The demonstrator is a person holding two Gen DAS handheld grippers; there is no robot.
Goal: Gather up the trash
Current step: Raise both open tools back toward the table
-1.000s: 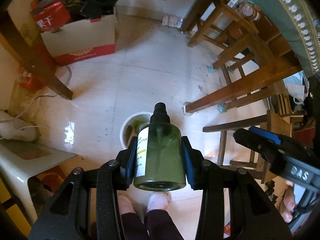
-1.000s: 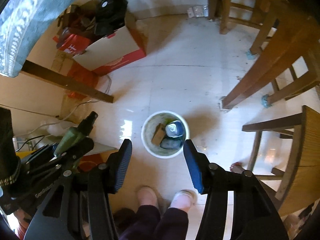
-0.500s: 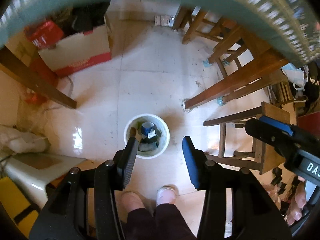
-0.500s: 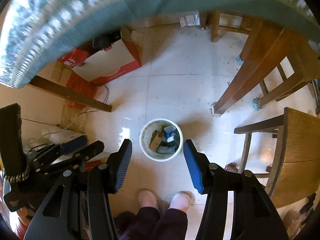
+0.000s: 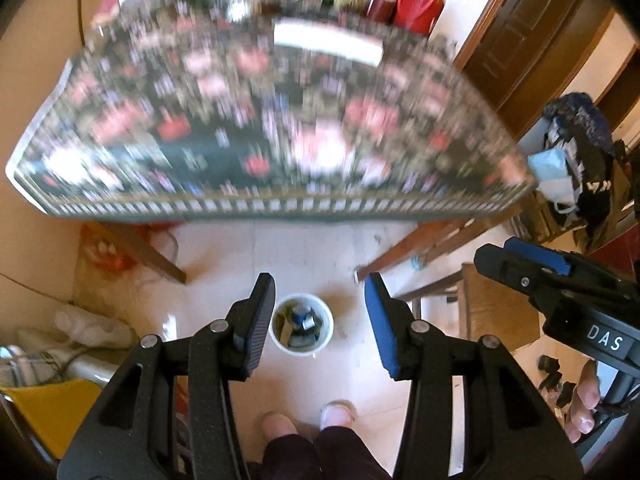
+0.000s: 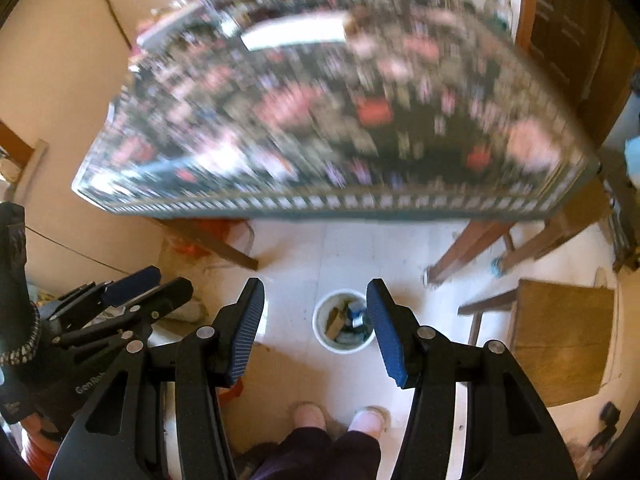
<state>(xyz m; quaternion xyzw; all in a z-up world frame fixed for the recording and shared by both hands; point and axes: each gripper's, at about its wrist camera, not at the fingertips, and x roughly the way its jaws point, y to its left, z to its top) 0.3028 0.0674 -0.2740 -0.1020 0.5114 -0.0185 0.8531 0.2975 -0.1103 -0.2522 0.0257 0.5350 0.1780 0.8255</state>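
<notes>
A small white trash bin stands on the tiled floor far below, holding several pieces of trash. My left gripper is open with nothing between its fingers, high above the bin. My right gripper is also open and empty, at about the same height. Each gripper shows in the other's view: the right one at the right edge of the left wrist view, the left one at the left of the right wrist view. A table with a flowered cloth fills the upper half of both views, blurred.
Bottles and a red jug stand at the table's far side, with a white flat object on the cloth. Wooden chairs stand to the right. The person's feet are near the bin. Clutter lies at the left by the wall.
The left gripper let go of the green spray bottle, which is gone from its jaws. Both grippers rose from under the table's edge to above the tabletop; the bin looks smaller.
</notes>
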